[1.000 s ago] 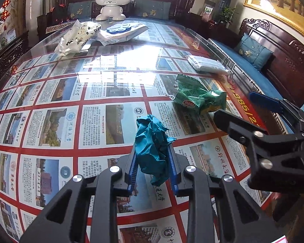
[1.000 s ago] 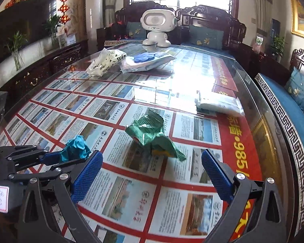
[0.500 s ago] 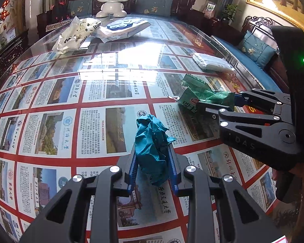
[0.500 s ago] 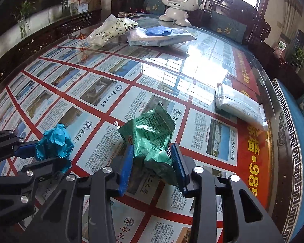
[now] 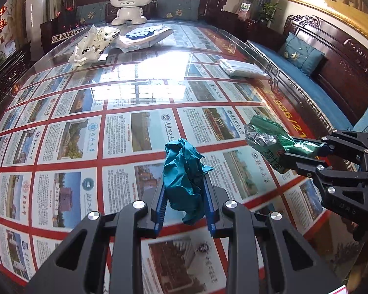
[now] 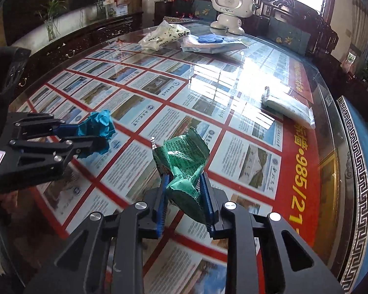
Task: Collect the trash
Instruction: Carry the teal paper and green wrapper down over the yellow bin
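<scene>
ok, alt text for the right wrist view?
The right gripper is clamped on a crumpled green wrapper above a glass-topped table. At left, the left gripper holds a teal paper wad; more bags and a white robot toy sit farther back.

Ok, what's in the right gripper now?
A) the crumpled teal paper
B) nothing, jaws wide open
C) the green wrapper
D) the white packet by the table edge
C: the right gripper has just closed its blue pads on the green wrapper, lifted off the table; the teal paper is in the left gripper.
</scene>
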A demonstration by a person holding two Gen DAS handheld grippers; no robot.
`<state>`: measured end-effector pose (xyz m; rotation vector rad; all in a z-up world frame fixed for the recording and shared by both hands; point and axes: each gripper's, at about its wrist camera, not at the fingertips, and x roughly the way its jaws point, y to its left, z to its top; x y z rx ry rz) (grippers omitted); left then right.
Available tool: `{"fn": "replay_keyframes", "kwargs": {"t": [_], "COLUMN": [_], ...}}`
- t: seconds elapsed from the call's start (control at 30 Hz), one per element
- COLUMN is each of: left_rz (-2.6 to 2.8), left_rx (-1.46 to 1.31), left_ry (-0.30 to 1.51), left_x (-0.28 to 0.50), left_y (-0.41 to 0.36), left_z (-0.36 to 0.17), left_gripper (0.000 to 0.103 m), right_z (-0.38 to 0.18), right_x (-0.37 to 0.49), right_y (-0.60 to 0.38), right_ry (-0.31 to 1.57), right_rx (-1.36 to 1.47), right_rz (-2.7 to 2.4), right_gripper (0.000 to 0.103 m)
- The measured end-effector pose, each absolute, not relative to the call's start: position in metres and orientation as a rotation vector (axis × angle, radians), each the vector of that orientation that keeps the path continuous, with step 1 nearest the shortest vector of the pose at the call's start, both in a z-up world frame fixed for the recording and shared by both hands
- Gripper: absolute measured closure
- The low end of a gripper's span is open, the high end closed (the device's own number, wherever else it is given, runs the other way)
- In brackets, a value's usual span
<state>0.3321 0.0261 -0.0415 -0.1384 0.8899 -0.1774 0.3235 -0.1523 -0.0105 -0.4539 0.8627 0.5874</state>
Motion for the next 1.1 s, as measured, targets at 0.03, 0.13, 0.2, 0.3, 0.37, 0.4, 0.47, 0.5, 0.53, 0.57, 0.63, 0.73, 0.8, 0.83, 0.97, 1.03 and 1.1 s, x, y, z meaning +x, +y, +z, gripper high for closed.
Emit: {"fn": "replay_keyframes", "kwargs": {"t": [0.03, 0.13, 0.2, 0.3, 0.37, 0.4, 0.47, 0.5, 0.53, 0.57, 0.63, 0.73, 0.8, 0.83, 0.97, 1.03, 1.1], "left_rz": [-0.186, -0.229, -0.255, -0.296, -0.319, -0.336, -0.357, -0.371, -0.379, -0.390, -0.402, -0.429, -0.451, -0.450, -0.457, -0.454, -0.455], "left_rx": [-0.132, -0.102, -0.067, -0.029, -0.011, -0.004, 0.006, 0.012, 0.013, 0.016, 0.020, 0.037, 0.029, 0.025, 0.015, 0.012, 0.033], "left_ry": [0.881, 0.870, 0.863, 0.859, 0.855, 0.853, 0.855, 0.857, 0.858, 0.858, 0.861, 0.884, 0.912, 0.922, 0.975, 1.009, 1.035], "left_x": [0.320, 0.281, 0.250, 0.195, 0.159, 0.138, 0.106, 0.088, 0.074, 0.059, 0.032, -0.002, -0.021, -0.029, -0.052, -0.060, -0.069], "left_y": [0.024, 0.016, 0.010, 0.002, -0.002, -0.005, -0.010, -0.014, -0.017, -0.019, -0.025, -0.035, -0.039, -0.041, -0.046, -0.049, -0.053], "left_z": [-0.038, -0.029, -0.027, -0.025, -0.024, -0.024, -0.025, -0.027, -0.029, -0.032, -0.039, -0.055, -0.070, -0.078, -0.113, -0.133, -0.149], "left_gripper": [0.075, 0.076, 0.075, 0.075, 0.075, 0.075, 0.075, 0.075, 0.075, 0.075, 0.075, 0.075, 0.075, 0.075, 0.075, 0.075, 0.075], "right_z": [-0.006, 0.008, 0.016, 0.024, 0.025, 0.025, 0.023, 0.021, 0.019, 0.017, 0.011, -0.002, -0.015, -0.023, -0.059, -0.081, -0.100], "right_x": [0.311, 0.265, 0.230, 0.177, 0.142, 0.129, 0.096, 0.081, 0.064, 0.051, 0.029, -0.009, -0.031, -0.041, -0.065, -0.075, -0.085], "right_y": [-0.157, -0.169, -0.176, -0.182, -0.187, -0.188, -0.192, -0.194, -0.195, -0.196, -0.195, -0.193, -0.193, -0.194, -0.210, -0.219, -0.226], "right_ry": [0.855, 0.839, 0.833, 0.825, 0.832, 0.835, 0.837, 0.838, 0.839, 0.843, 0.848, 0.844, 0.861, 0.868, 0.943, 0.986, 1.025], "right_rx": [-0.453, -0.428, -0.414, -0.413, -0.392, -0.385, -0.383, -0.383, -0.381, -0.376, -0.378, -0.399, -0.403, -0.403, -0.345, -0.305, -0.289], "right_rz": [0.591, 0.613, 0.628, 0.632, 0.639, 0.643, 0.643, 0.648, 0.656, 0.663, 0.671, 0.681, 0.686, 0.684, 0.656, 0.648, 0.623], "right_gripper": [0.078, 0.078, 0.078, 0.078, 0.078, 0.078, 0.078, 0.078, 0.078, 0.078, 0.078, 0.078, 0.078, 0.078, 0.078, 0.078, 0.078]}}
